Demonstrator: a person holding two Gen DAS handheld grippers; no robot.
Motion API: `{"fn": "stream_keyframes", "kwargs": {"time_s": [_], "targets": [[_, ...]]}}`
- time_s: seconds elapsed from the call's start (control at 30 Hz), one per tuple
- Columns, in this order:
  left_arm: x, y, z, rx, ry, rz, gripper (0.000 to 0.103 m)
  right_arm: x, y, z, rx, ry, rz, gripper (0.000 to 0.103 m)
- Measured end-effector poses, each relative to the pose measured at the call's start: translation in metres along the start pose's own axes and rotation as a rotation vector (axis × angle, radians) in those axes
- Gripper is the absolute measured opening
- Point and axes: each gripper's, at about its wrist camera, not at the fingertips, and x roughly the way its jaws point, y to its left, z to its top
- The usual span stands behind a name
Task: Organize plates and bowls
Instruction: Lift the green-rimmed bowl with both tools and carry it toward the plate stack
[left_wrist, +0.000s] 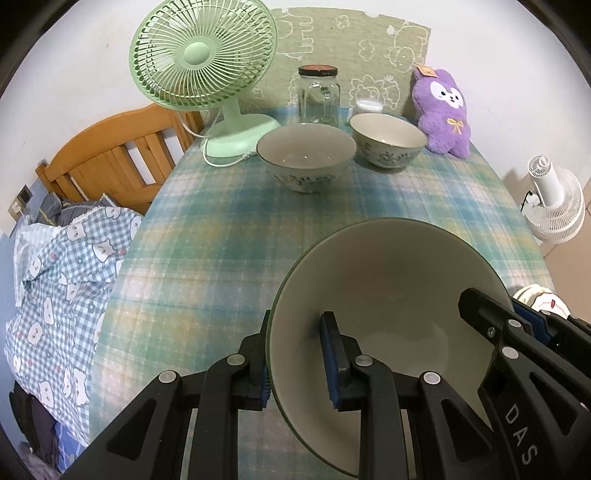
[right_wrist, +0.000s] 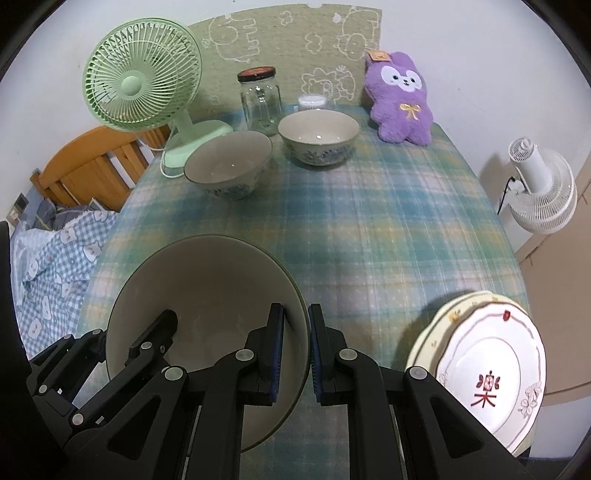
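Bowl rim between both claws' pads.

A home bedroom: wooden bed, checked bedding, plush toy

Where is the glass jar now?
The glass jar stands at the table's far edge, between the green fan and the purple plush toy, behind the two bowls.

Bowls: three. Plates: two. Fans: two.
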Motion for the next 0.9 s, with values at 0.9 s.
{"fn": "stream_keyframes", "kwargs": {"time_s": [0.9], "targets": [[0.02,-0.029,-0.043,0.005,0.032,-0.006,0.021,0.026,-0.031,-0.047,0.038,0.064,-0.006,0.016]]}}
